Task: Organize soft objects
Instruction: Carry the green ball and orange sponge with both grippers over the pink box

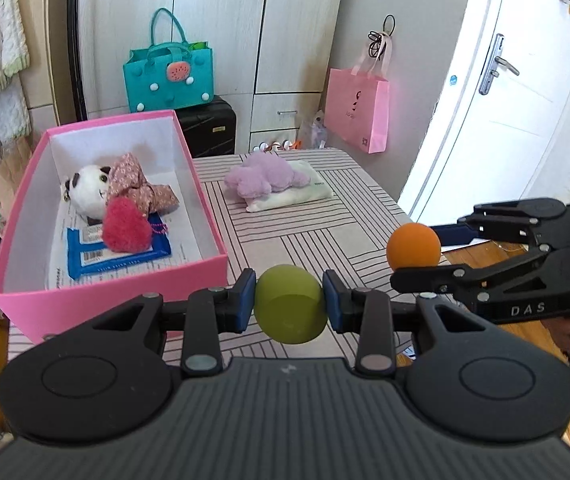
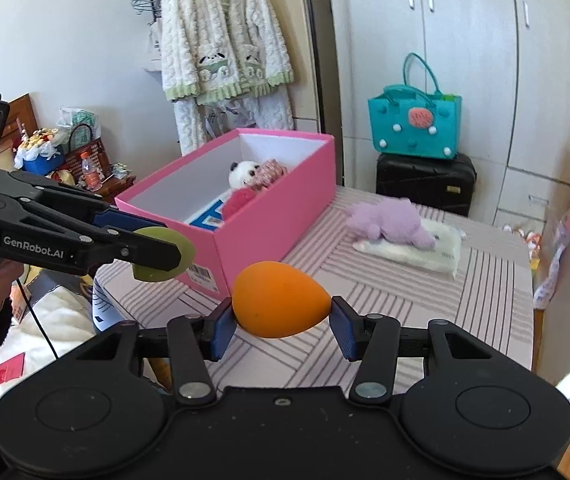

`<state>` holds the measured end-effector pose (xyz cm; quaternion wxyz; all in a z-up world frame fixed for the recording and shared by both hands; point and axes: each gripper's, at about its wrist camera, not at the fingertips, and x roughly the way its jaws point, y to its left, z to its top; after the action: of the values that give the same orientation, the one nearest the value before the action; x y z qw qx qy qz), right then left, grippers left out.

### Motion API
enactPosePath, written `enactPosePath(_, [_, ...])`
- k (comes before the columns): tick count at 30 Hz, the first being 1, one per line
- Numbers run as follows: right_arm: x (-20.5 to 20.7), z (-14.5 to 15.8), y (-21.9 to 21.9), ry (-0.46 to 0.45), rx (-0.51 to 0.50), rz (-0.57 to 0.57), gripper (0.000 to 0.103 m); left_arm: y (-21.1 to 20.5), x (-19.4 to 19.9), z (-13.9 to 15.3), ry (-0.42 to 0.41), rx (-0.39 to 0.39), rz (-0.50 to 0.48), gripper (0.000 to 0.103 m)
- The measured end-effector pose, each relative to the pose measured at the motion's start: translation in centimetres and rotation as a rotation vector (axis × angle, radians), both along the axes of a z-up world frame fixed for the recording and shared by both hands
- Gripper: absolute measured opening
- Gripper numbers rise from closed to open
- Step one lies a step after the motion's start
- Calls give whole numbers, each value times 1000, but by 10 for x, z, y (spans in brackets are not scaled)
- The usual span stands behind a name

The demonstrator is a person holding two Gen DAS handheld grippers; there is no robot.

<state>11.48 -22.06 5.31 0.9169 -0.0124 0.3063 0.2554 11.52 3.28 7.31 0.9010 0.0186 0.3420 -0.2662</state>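
Soft stuff is about half sorted by the look of it. Going left to right in the left wrist view: the pink box [image 1: 17,272] sits on the left part of the surface [image 1: 325,240], and it already holds a panda plush [image 1: 87,190], a floral cloth [image 1: 137,184], a red pompom [image 1: 125,230] and a blue packet [image 1: 81,260] under that. So those look done.

Next over, the left gripper [image 1: 291,304] has its jaws closed on a green sponge [image 1: 291,304], squeezed between the blue pads, held above the surface just beside the box's near corner. Behind it, toward the far edge, a purple plush [image 1: 261,178] lies on top of a white pouch [image 1: 297,194]. Both are still out on the surface, well apart from the box, so I'd guess they're what's left.

Further right, the right gripper [image 2: 281,316] has its jaws closed on an orange sponge [image 2: 281,304], also up off the surface, near the right edge.

So my read: two sponges in the air that need dropping in the box, then plush and pouch.

In the way? Not much. The box is open on top, and the free space looks to be at its near end and far end. The two grippers are close together, so they could bump going for the box at once. A teal bag [image 1: 167,76], black suitcase [image 1: 209,124] and pink bag [image 1: 359,112] are all off behind the surface.
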Motion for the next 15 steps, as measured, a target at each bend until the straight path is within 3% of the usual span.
enactPosePath(15, [29, 43, 47, -111, 10, 114, 56, 49, 6, 36, -124, -40, 47, 35])
